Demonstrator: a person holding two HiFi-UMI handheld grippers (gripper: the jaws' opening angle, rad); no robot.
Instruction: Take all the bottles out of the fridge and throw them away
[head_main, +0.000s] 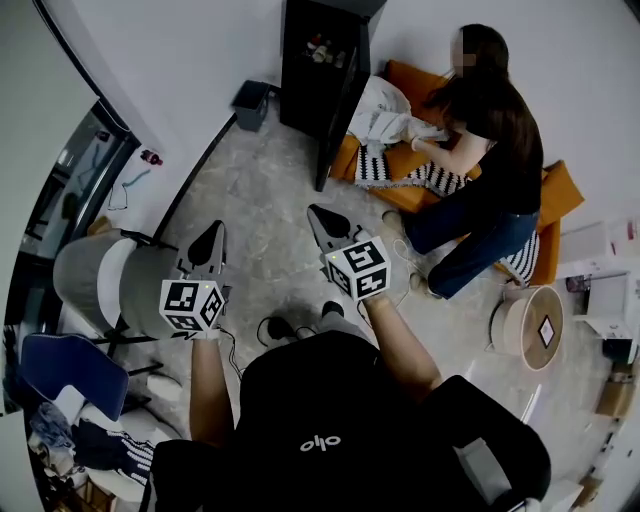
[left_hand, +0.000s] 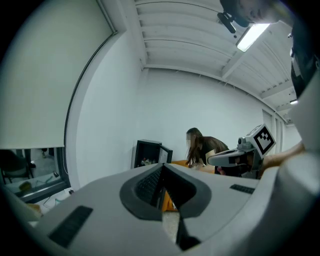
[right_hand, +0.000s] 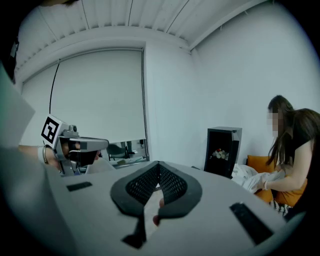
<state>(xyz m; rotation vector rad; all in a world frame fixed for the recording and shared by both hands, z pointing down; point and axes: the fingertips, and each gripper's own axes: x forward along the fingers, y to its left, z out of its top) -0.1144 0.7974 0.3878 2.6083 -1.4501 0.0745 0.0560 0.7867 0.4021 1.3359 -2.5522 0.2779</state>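
A small black fridge (head_main: 322, 72) stands against the far wall with its door open. Several bottles (head_main: 325, 50) sit on a shelf inside. The fridge (left_hand: 149, 153) and bottles (left_hand: 145, 161) also show in the left gripper view, and in the right gripper view the fridge (right_hand: 223, 150) with bottles (right_hand: 218, 154). My left gripper (head_main: 212, 236) and right gripper (head_main: 318, 216) are held side by side above the floor, well short of the fridge. Both are shut with nothing in them. The left gripper (left_hand: 162, 168) and the right gripper (right_hand: 159, 165) show their tips closed together.
A dark bin (head_main: 252, 103) stands by the wall left of the fridge. A person (head_main: 480, 170) sits on an orange sofa (head_main: 545, 200) to the right, handling white cloth. A grey chair (head_main: 105, 285) is on my left, a round wooden stool (head_main: 530, 325) on the right.
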